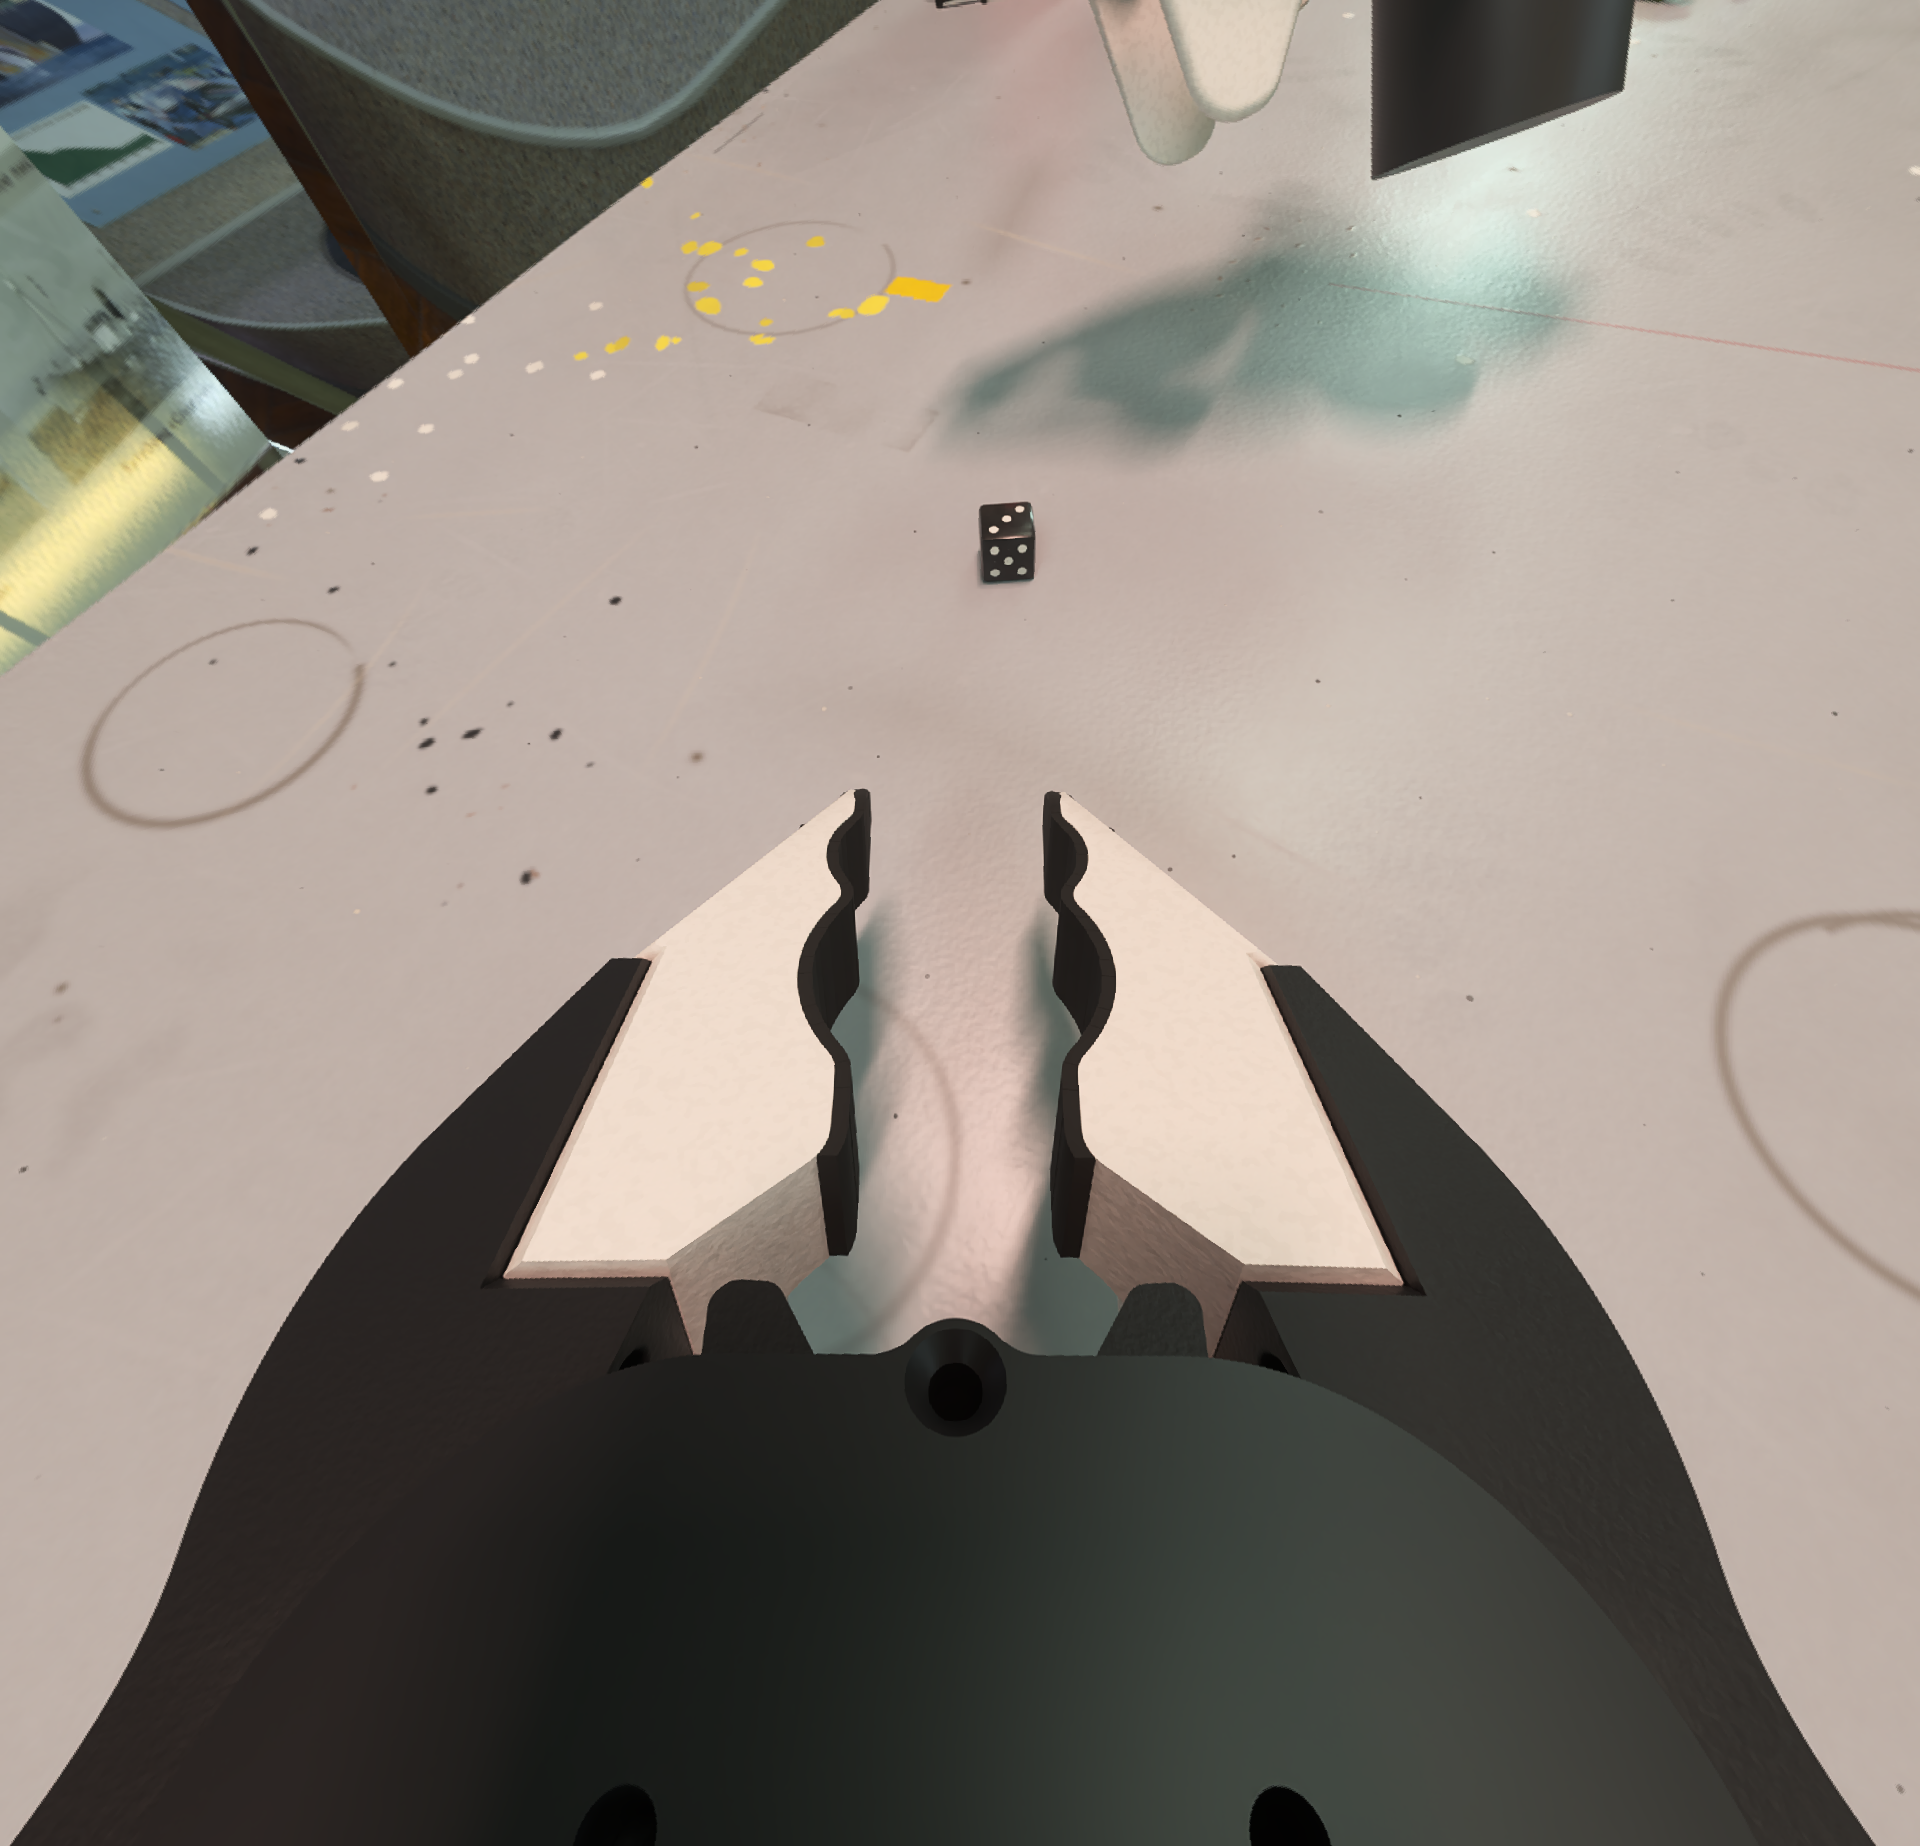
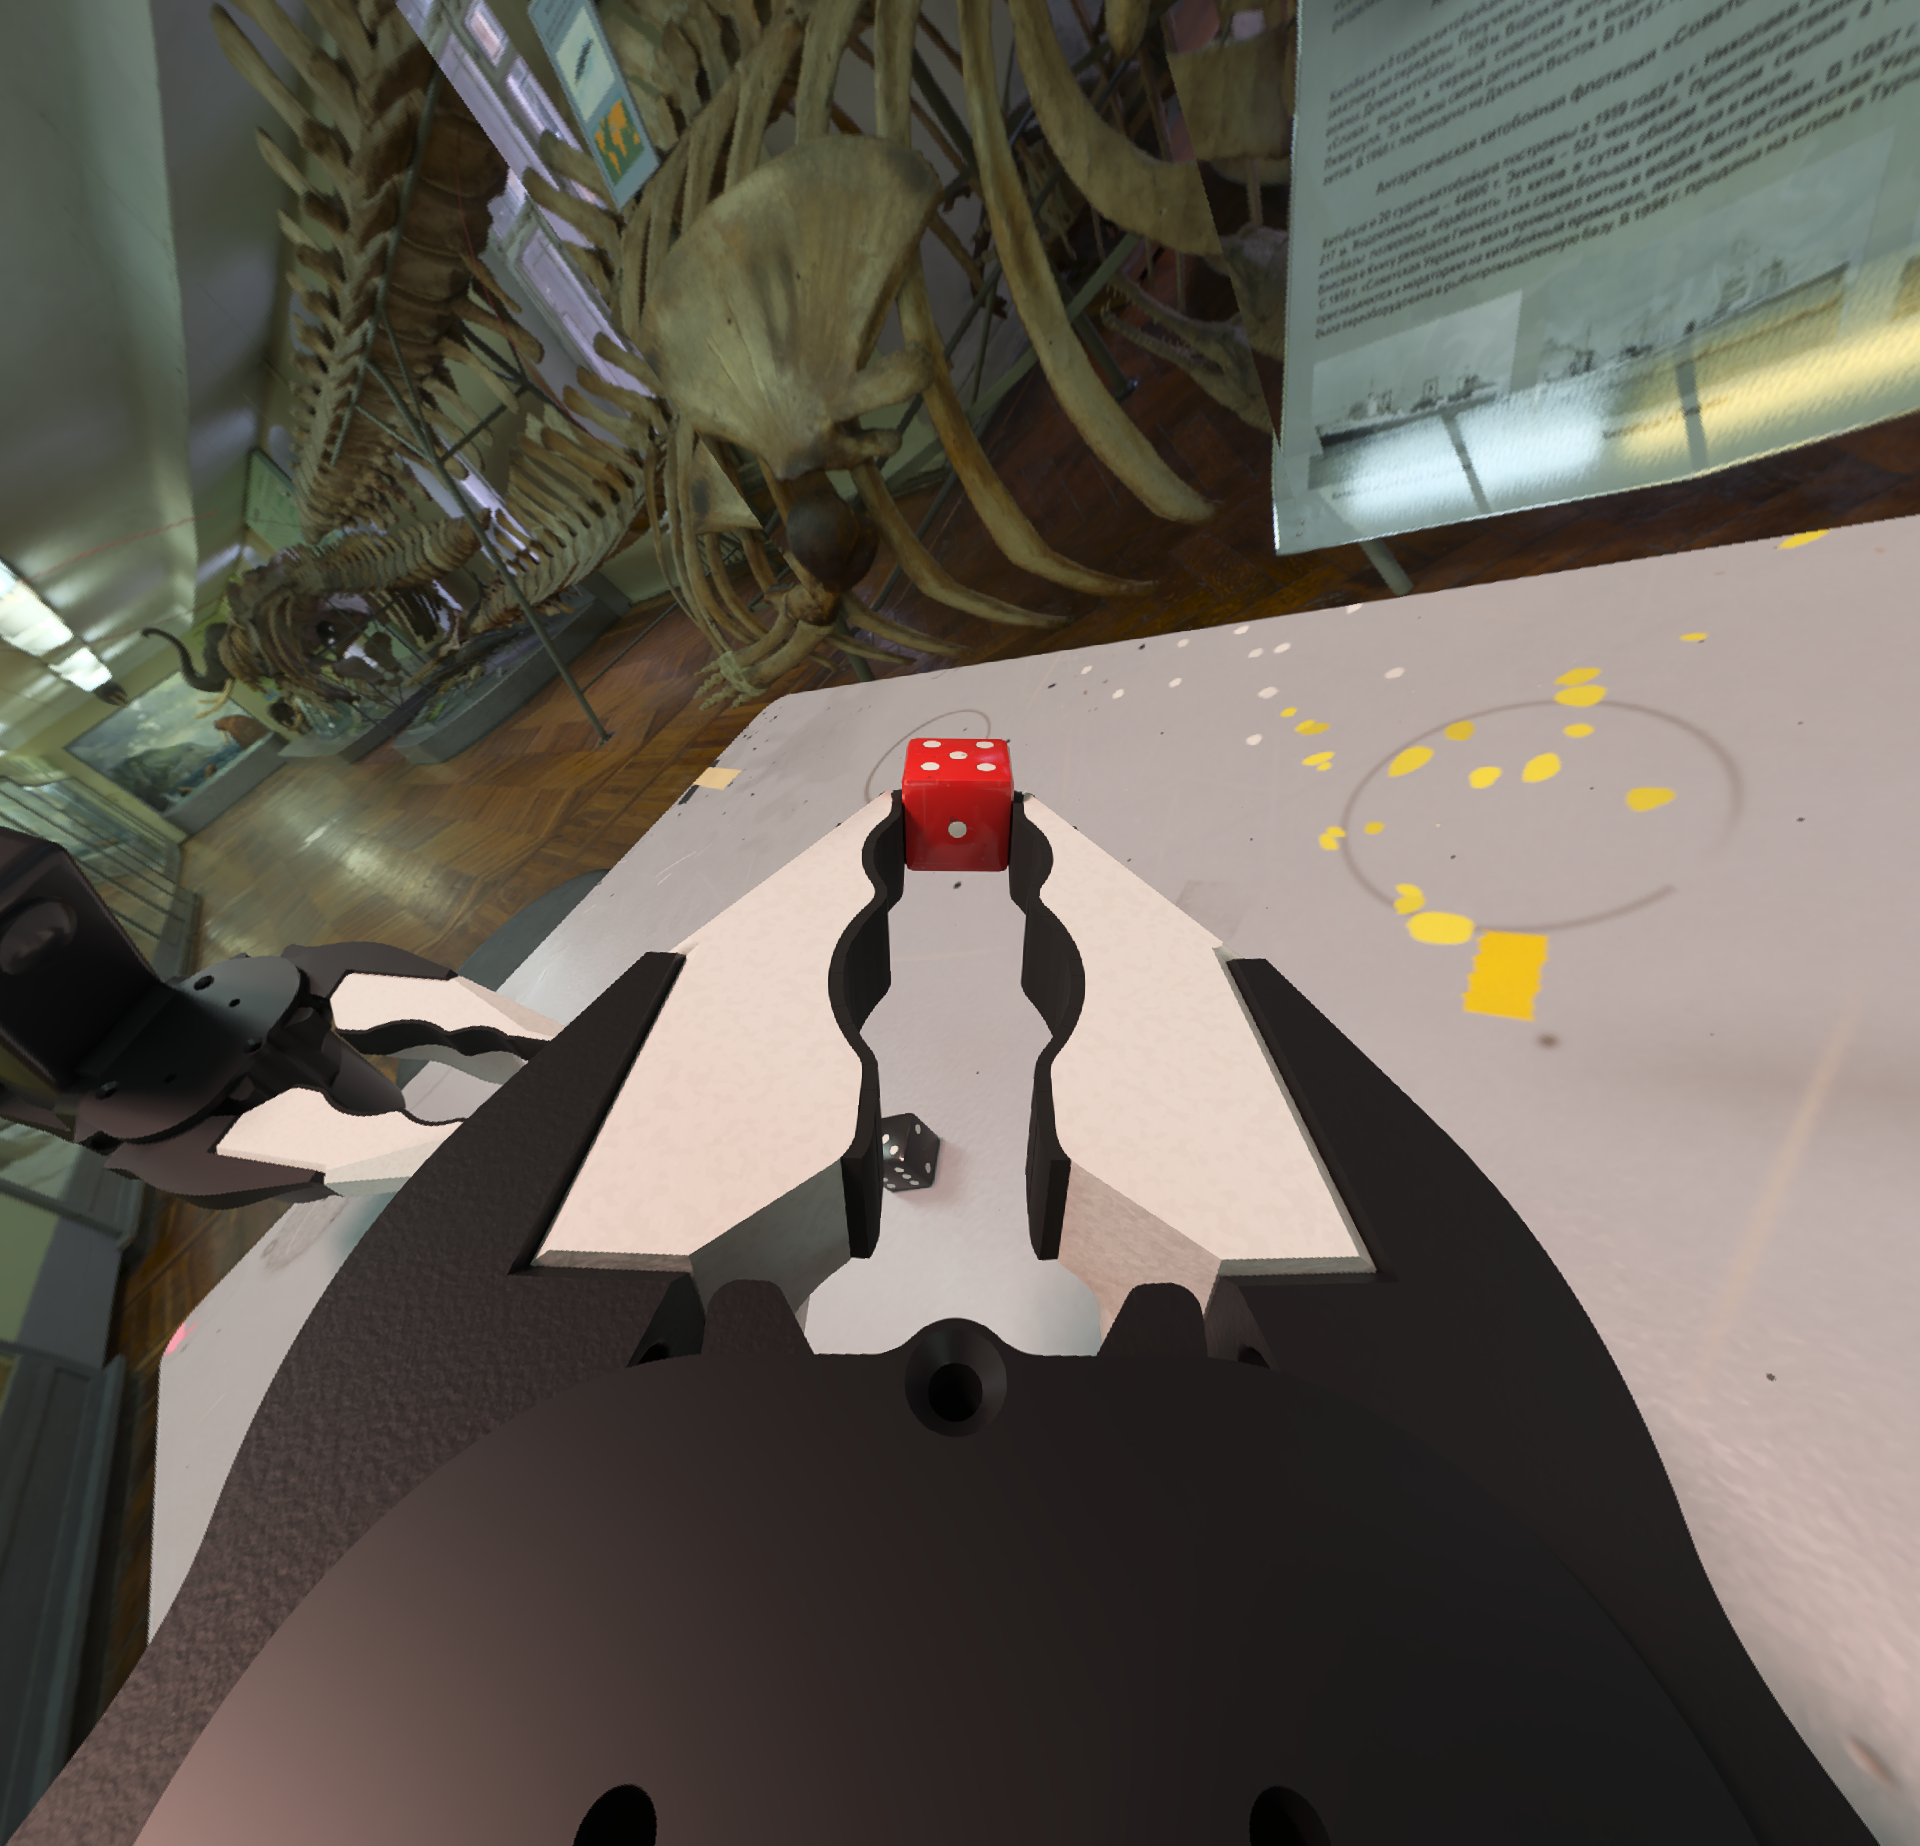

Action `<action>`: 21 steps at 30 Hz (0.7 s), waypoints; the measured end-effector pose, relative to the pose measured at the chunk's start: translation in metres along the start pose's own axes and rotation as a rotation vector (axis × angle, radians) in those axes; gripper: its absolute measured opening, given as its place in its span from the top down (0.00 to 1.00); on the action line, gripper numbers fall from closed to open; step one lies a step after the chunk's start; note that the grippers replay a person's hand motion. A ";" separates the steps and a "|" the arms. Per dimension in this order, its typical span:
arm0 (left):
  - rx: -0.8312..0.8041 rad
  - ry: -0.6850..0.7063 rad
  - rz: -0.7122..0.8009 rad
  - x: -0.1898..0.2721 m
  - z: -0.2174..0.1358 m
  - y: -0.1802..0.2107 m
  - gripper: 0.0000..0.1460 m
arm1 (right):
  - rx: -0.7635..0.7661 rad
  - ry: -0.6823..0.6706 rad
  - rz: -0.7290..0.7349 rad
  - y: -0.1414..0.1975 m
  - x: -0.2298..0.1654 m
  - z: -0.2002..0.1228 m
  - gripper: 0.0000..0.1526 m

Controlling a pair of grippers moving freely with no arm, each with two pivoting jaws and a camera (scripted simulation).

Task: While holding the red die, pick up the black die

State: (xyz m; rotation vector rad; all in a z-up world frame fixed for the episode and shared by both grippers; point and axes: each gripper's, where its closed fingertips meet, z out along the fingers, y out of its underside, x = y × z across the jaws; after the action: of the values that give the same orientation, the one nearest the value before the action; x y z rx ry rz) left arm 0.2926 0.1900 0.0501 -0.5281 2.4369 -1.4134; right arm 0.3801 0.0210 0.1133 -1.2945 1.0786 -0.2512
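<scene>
The right gripper [image 2: 957,809] pinched the small red plastic die [image 2: 956,804] in its jaws, while the left gripper [image 1: 957,794], jaws narrowly parted and empty, faced the untouched small black die [image 1: 1006,543] mid-desk.

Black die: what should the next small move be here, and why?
Probably ease the left gripper straight forward and down toward the black die. It sits untouched on the table, ahead of the open fingers and roughly centred, while the right gripper already clamps the red die.
</scene>
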 end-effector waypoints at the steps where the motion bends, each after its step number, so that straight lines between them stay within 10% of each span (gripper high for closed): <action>1: -0.002 0.007 -0.006 0.000 0.001 0.001 0.77 | -0.004 0.000 0.007 0.001 0.001 0.001 0.88; 12: -0.295 0.304 -0.286 0.030 -0.009 -0.039 0.61 | -0.022 0.008 -0.016 0.001 0.000 0.003 0.88; 21: -0.405 0.149 -0.159 0.025 0.099 -0.049 0.60 | 0.024 0.004 -0.045 -0.008 -0.008 -0.007 0.88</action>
State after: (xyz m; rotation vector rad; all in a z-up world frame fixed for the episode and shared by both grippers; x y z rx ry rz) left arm 0.3194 0.0799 0.0437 -0.7416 2.8777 -1.0411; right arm 0.3743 0.0193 0.1250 -1.2986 1.0482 -0.2997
